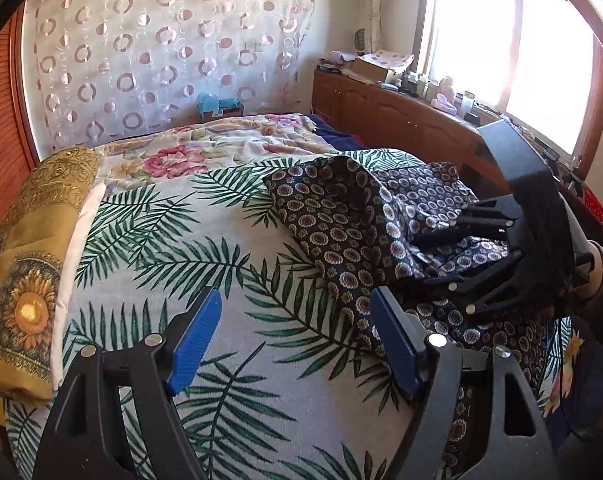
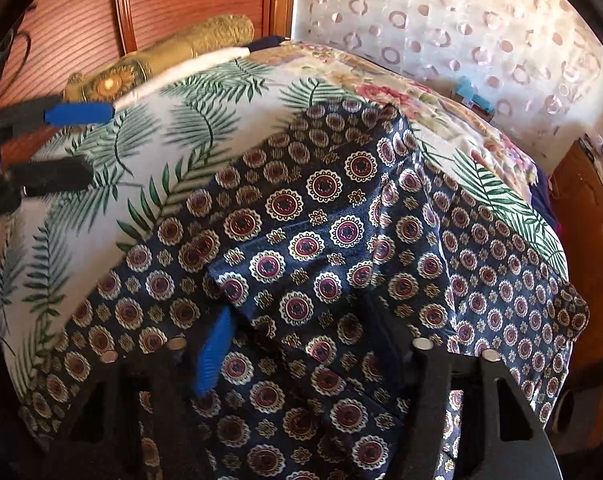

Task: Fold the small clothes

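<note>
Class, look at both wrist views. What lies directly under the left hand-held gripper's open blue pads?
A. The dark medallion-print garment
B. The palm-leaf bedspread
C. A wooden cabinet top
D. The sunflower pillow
B: in the left wrist view the left hand-held gripper has only the palm-leaf bedspread between its pads; the dark medallion-print garment lies off to one side.

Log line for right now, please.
left gripper: open, over leaf-print sheet | right gripper: jaws around navy patterned garment | fold: not done
</note>
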{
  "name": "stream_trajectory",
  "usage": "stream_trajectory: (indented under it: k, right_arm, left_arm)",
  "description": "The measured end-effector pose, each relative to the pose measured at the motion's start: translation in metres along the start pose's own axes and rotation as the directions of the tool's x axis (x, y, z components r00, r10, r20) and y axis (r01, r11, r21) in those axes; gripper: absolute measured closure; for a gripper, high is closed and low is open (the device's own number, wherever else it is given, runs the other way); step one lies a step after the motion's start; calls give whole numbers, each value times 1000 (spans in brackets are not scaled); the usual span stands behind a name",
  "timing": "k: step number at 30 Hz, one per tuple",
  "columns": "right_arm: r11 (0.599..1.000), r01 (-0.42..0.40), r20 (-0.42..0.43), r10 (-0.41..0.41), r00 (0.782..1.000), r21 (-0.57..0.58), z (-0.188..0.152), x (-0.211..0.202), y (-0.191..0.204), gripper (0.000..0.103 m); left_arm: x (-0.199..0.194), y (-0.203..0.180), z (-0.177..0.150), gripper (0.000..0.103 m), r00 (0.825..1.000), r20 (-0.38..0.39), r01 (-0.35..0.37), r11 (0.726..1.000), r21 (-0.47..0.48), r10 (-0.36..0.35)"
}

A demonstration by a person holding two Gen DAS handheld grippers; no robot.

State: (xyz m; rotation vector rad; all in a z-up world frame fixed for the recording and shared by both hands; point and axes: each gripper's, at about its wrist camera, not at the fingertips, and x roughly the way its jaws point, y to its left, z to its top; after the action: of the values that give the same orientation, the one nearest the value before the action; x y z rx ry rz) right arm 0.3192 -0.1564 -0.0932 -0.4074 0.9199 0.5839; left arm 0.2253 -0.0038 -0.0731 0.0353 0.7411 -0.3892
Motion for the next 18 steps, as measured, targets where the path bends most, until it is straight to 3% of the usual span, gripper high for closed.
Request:
stream_trajectory:
  k: [2, 4, 11, 15, 18]
  right_arm:
    - [1000, 4, 5, -4, 1000, 3, -2, -3, -2, 82]
    - [1000, -16, 21, 15, 1000, 22, -2, -9, -12, 94]
    - [989, -49, 162, 25, 986, 143, -13, -55, -54, 96]
    - [972, 31, 248, -90, 965, 231, -18, -80, -97, 96]
    - [951, 53, 232, -128, 964, 306, -24, -75, -128, 96]
  left_arm:
    - [3, -1, 2, 26, 1000, -2, 5, 1000, -1, -5]
    - [7, -3, 3, 26, 1000, -6, 12, 1000, 2, -12]
    - [24, -20, 7, 26, 998, -37, 45, 999, 31, -44]
    - [35, -30, 10, 26, 998, -50, 49, 997, 58, -46]
    - [43, -32, 10, 26, 996, -71, 50, 997, 57, -46]
